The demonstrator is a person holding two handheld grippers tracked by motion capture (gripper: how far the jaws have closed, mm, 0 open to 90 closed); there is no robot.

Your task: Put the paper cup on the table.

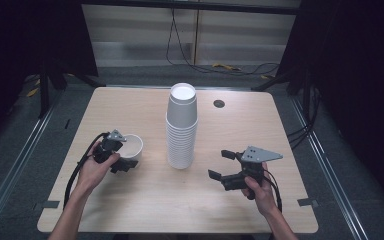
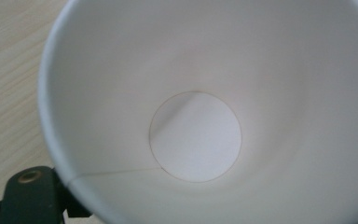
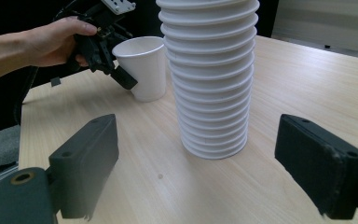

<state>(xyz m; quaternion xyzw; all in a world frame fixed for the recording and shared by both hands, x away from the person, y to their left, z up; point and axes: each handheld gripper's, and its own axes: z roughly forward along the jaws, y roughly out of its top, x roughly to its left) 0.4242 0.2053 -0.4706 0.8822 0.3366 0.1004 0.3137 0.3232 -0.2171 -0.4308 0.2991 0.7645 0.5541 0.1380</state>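
Observation:
A single white paper cup [image 1: 132,146] stands on the wooden table [image 1: 145,200], left of a tall stack of white cups [image 1: 182,130]. My left gripper [image 1: 127,159] is shut on the near rim of the single cup. In the right gripper view one black jaw lies against the outer wall of the cup [image 3: 144,65], which leans slightly. The left gripper view looks down into the cup [image 2: 196,135], with one of my fingers [image 2: 32,196] outside its wall. My right gripper [image 1: 221,164] rests open to the right of the stack [image 3: 209,74], with nothing between its pads.
A small round cable hole [image 1: 219,103] sits in the table behind the stack. Bare tabletop lies in front of the stack and between the two hands. Cables run over the floor beyond the far edge.

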